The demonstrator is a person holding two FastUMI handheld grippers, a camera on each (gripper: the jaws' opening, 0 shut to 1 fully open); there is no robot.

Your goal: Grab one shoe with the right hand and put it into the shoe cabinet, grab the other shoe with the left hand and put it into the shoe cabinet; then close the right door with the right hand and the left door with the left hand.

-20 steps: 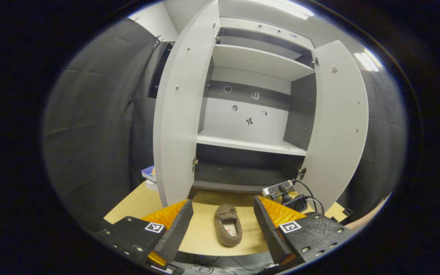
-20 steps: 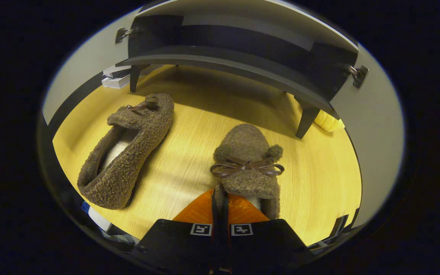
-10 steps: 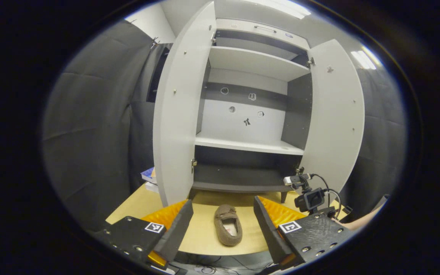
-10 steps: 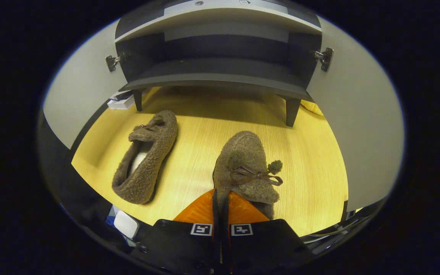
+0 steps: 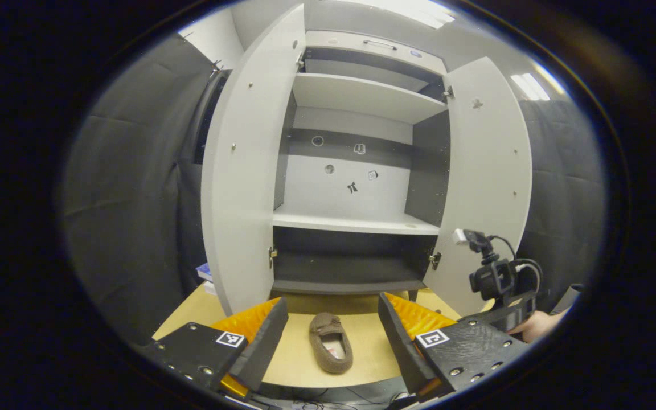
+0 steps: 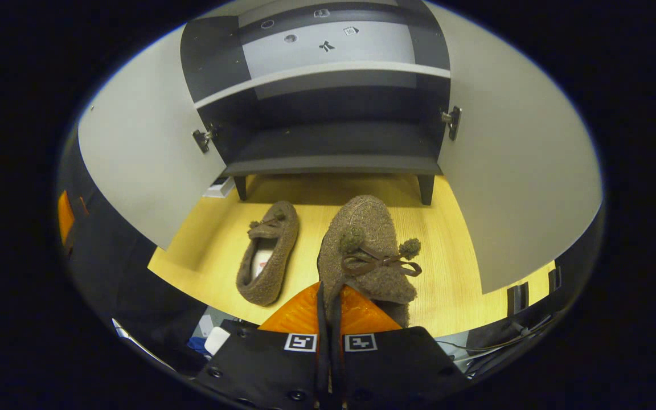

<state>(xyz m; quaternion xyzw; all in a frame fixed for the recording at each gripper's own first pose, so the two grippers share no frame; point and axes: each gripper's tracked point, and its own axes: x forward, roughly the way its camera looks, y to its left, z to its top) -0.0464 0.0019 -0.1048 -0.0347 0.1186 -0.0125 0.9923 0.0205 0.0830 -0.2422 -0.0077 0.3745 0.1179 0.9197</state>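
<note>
Right jaws pinched on raised shoe (image 6: 368, 250)

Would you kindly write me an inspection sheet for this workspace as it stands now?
Surface: wooden table, bare patches around the shoes.
Job's things: one brown shoe gripped; other shoe on the table; shoe cabinet with both doors open.
Clutter: books beside the left door.
Grippers: right gripper shut on the shoe; left gripper open above the table.
Cables: wires below the table edge.
Surroundings: black cloth wall.
</note>
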